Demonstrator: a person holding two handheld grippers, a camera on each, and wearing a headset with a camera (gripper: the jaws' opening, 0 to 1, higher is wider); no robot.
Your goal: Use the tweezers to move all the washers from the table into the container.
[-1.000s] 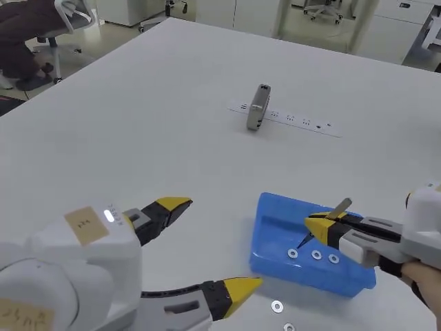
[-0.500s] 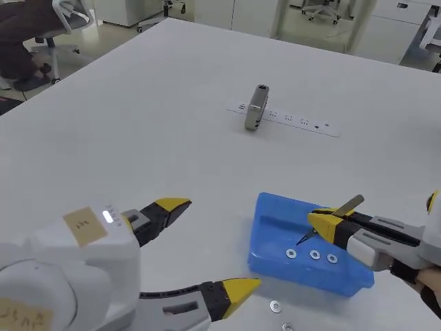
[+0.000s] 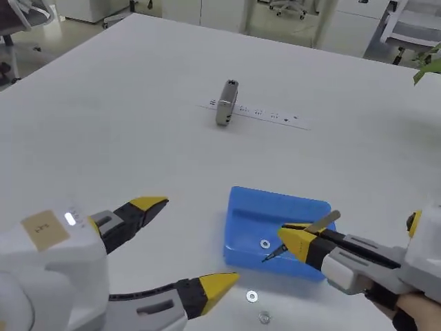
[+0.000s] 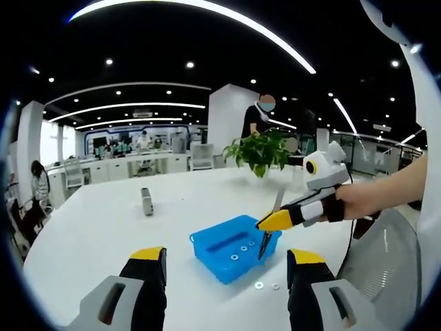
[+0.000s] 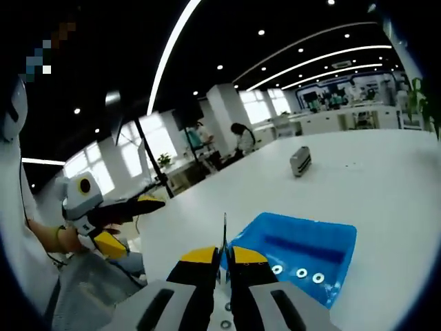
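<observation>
The blue container sits on the white table, with three washers lying in it. Two more washers lie on the table just in front of it. My right gripper is shut on the tweezers. Their tip hangs over the container's near wall, apart from the washers. In the right gripper view the tweezers stick up between the closed jaws. My left gripper is open with nothing in it, left of the container. The left gripper view shows the container and the right gripper.
A white power strip lies farther back on the table, with a grey block standing on edge at its left end. A potted plant and people stand beyond the table. Chairs stand past the far edge.
The head camera has swung, shifting the whole picture left. The tweezers' tip has drawn back from over the container's washers toward its near wall. The left gripper stays open.
</observation>
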